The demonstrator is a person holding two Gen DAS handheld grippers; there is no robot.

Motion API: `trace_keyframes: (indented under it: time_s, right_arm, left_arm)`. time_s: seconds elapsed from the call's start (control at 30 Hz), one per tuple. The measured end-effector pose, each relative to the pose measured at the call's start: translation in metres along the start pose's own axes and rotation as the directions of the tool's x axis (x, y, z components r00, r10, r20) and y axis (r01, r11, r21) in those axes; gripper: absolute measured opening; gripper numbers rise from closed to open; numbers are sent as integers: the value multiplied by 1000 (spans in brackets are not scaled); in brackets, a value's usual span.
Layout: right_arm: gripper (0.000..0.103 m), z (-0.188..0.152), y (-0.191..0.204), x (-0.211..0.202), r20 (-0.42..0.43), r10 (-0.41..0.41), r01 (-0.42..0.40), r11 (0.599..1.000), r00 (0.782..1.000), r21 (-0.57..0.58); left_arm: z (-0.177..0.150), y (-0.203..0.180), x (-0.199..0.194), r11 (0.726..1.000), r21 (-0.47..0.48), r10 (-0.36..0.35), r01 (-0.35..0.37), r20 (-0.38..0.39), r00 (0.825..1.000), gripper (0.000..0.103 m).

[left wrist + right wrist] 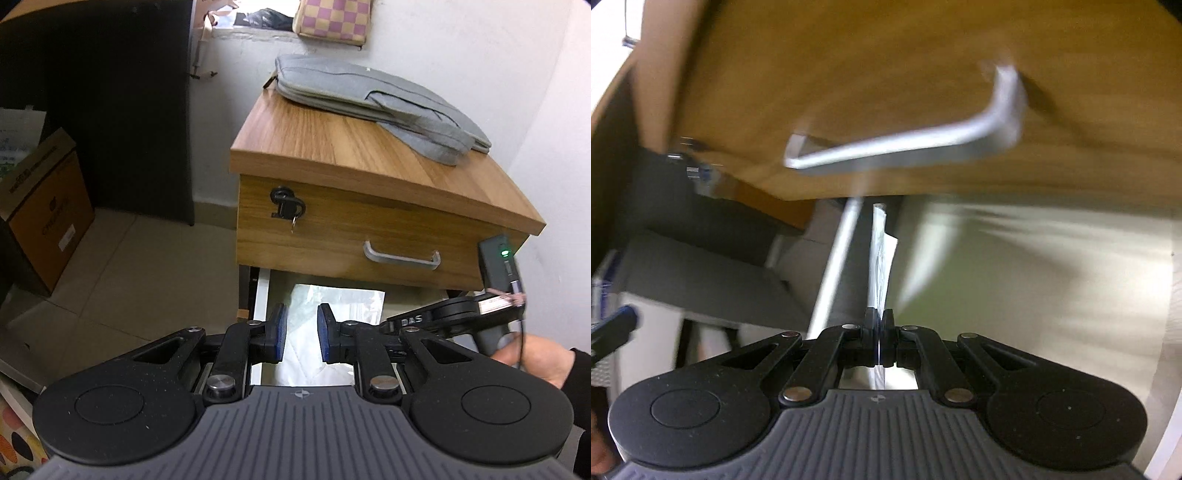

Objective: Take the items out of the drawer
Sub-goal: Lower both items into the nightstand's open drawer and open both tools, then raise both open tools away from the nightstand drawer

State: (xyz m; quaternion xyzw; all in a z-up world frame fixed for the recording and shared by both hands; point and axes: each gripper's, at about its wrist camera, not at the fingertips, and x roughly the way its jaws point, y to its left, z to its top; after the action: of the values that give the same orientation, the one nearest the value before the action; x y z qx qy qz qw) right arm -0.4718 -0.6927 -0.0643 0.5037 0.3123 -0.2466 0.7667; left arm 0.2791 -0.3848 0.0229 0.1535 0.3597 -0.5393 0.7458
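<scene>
A wooden cabinet (pixel 369 147) has a shut upper drawer with a metal handle (pixel 402 254) and an open lower drawer (pixel 263 295). A clear plastic packet (pixel 332 314) lies in that lower drawer. My left gripper (pixel 301 334) is open and empty above the packet. My right gripper (pixel 879 332) is shut on the edge of the thin clear packet (pixel 881 258), just below the upper drawer's handle (pixel 905 144). The right wrist view is blurred. The right gripper's body (pixel 461 314) shows at the drawer's right side in the left wrist view.
A grey laptop sleeve (pixel 376 103) lies on the cabinet top. A key (pixel 286 206) hangs in the upper drawer's lock. A cardboard box (pixel 44 206) stands on the tiled floor at left, next to dark furniture (pixel 110 110). A checkered bag (pixel 332 18) hangs on the wall.
</scene>
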Motion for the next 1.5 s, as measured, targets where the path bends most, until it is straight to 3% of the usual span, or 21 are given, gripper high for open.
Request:
trace_keyframes:
  time_s: [0.1,0.23,0.27,0.33,0.37,0.5,0.93,1.27,1.5]
  right_arm:
    - [2,-1,3,12,14,-78,79,996,997,-39]
    - [13,-6,13,24,61,-187,193,975,980,-112]
    - [17,-7,16,26,76,-211,219,967,975,-133]
    - [37,-11,21,28,93,-241,254,954,966,-160]
    - [43,-13,24,28,104,-256,270,947,961,-172]
    - [51,-18,32,22,140,-303,326,924,943,-201]
    - [52,-44,74,-29,213,-307,348,918,928,-192]
    - [53,-72,87,-114,266,-322,383,897,909,-222]
    - [53,-102,92,-136,261,-324,385,894,909,-231]
  left_arm:
    - [-3,0,4,1000,3,-3,3,-6,1000,24]
    - [-9,1,7,1000,3,-5,5,-15,1000,28]
    - [-10,1,7,1000,3,-6,6,-17,1000,29]
    - [-12,2,8,1000,2,-7,7,-19,1000,33]
    - [-14,2,7,1000,2,-6,6,-18,1000,35]
    - [-17,3,2,1000,-4,-9,9,-8,1000,37]
    - [-25,3,-45,1000,-17,-4,5,56,998,37]
    - [-32,-33,-62,999,-6,-45,46,94,995,37]
    - [-53,-58,-57,999,41,-38,35,78,996,37]
